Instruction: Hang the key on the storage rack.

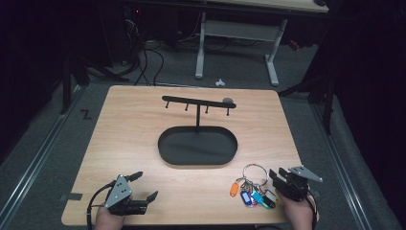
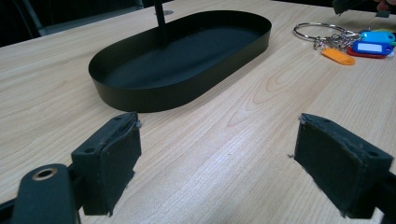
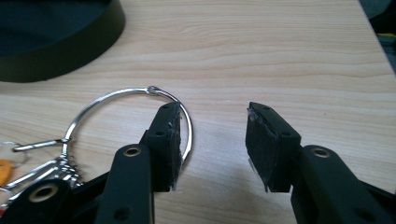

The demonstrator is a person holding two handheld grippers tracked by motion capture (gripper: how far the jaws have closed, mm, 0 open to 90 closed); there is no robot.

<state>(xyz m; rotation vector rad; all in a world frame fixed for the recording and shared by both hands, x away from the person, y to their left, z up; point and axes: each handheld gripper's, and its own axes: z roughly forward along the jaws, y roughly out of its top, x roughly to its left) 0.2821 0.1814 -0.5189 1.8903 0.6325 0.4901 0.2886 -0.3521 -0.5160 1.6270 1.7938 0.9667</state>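
1. The black oval tray [image 1: 197,155] sits mid-table on the wooden table [image 1: 124,139], and everything else is placed off it; a thin post rises from its far side and carries a hook bar [image 1: 198,101] with four small pegs hanging down

2. Left gripper [image 1: 143,187] is near-left of the tray, close to the table's near edge, held by the person's left hand [image 1: 109,219] — its jaws are spread wide with nothing between them

3. In the left gripper view the two padded fingers [image 2: 343,163] stand far apart over bare wood, with the tray wall straight ahead of them

4. The key ring with coloured tags [image 1: 251,188] lies flat on the table, near-right of the tray — the big steel loop points toward the tray, and the orange, blue and teal tags fan out on the side away from it

5. Right gripper [image 1: 276,175] is just beside the tags on their right, held by the right hand [image 1: 299,214]

6. In the right gripper view its jaws are parted and gripping nothing; the left pad [image 3: 168,140] overlaps the steel loop [image 3: 116,100], though whether it touches the wire is unclear — the other pad stands over bare wood
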